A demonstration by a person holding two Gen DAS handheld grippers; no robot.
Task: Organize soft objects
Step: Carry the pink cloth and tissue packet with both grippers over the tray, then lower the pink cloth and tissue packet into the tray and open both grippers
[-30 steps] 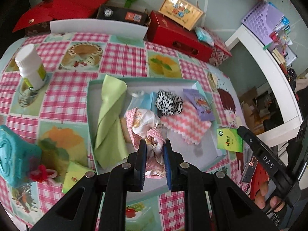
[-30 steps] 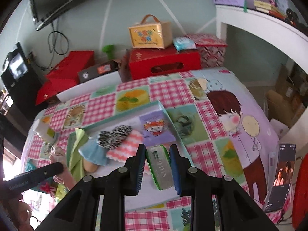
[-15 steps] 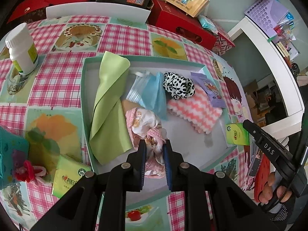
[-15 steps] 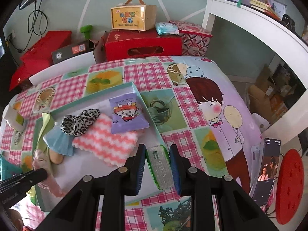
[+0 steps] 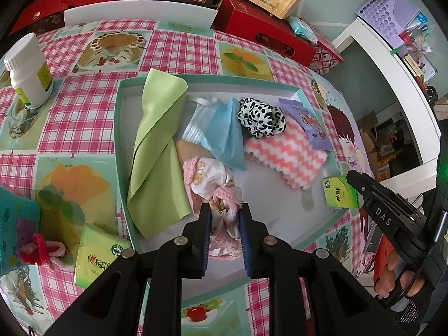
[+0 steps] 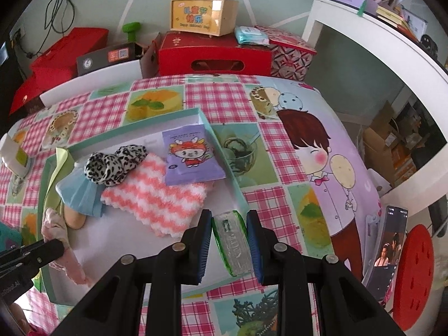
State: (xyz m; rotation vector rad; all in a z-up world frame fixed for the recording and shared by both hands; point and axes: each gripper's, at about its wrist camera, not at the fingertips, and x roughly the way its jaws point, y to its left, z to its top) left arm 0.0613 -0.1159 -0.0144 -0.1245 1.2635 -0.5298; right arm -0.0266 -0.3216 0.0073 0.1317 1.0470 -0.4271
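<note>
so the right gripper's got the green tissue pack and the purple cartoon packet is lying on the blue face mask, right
Not quite. The right gripper does hold the green tissue pack, but the purple cartoon packet lies on the pink and white striped cloth, leaning on the tray's wall. The blue face mask sits further left, under the leopard-print scrunchie. The right wrist view shows it.

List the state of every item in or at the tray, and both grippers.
Left gripper: jaws opening, pink cloth between them.
Right gripper: shut on green tissue pack.
Green cloth: draped over tray rim.
Blue mask: crumpled.
Striped towel: flat.
</note>
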